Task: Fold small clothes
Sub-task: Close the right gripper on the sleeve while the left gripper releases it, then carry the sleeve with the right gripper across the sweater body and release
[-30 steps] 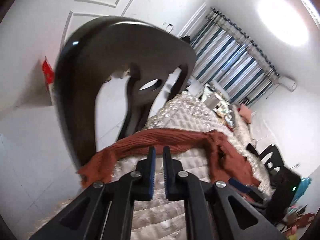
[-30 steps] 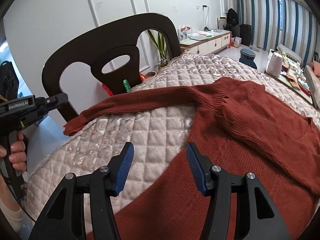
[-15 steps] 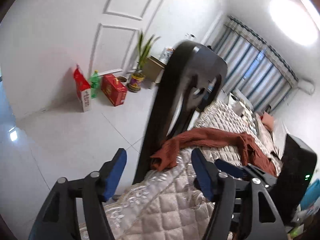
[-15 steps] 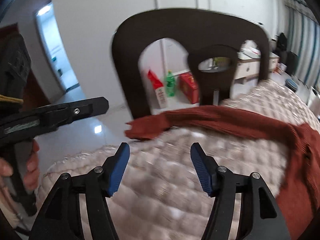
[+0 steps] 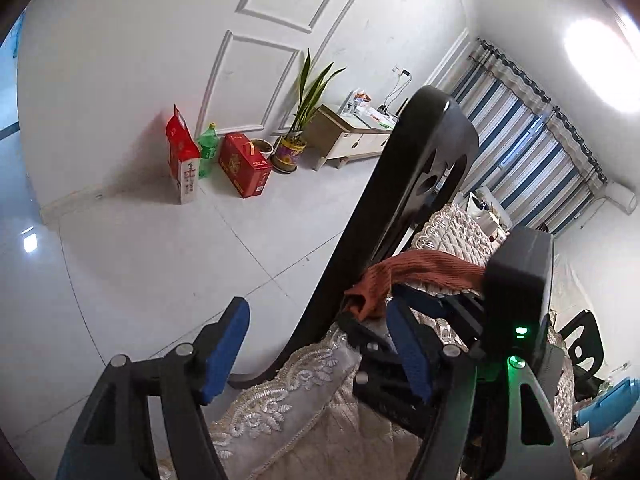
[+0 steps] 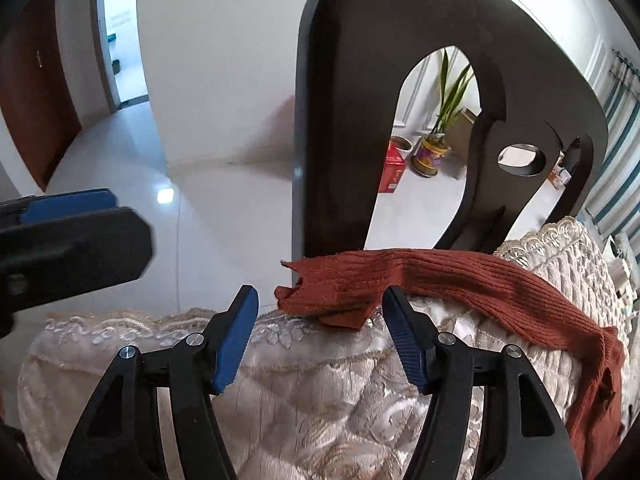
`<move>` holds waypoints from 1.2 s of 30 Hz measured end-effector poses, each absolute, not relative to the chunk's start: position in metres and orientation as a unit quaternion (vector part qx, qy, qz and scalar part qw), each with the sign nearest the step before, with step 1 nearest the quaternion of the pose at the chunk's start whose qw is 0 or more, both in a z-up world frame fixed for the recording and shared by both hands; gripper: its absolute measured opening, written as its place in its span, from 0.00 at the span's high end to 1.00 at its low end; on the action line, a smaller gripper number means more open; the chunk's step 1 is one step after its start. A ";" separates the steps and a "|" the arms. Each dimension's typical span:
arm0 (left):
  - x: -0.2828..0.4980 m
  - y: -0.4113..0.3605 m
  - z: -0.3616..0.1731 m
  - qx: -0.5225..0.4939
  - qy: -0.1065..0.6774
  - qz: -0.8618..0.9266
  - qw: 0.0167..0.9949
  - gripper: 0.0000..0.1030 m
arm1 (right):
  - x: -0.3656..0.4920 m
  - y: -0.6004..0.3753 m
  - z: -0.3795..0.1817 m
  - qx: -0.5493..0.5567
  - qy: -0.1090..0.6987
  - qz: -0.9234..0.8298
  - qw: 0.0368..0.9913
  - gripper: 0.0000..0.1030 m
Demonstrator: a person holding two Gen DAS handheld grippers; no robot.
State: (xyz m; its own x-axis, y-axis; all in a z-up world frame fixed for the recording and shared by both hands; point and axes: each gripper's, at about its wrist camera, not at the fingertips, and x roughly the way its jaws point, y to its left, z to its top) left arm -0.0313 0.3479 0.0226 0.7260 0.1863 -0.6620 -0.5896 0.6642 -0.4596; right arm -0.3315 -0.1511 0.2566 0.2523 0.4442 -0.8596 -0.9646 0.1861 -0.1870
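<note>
Now left gripper (image 5: 320,344) jaws spread instead of pressed together, right gripper (image 6: 320,328) jaws closing around sleeve cuff (image 6: 332,292), not yet pinching.

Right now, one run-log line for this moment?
left gripper: open, empty | right gripper: closing around sweater cuff, no contact yet | sleeve lies on quilt
</note>
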 end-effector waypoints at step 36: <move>0.121 0.267 0.045 -0.296 0.324 0.091 0.894 0.23 | -0.148 -0.369 0.467 -0.039 0.270 0.361 0.892 0.94</move>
State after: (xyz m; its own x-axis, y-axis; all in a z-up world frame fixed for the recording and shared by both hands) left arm 0.1209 0.2675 0.0453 0.7735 -0.0301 -0.6331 -0.3540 0.8081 -0.4709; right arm -0.1477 -0.3689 0.4670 0.5946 0.6225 -0.5089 -0.6640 0.7371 0.1257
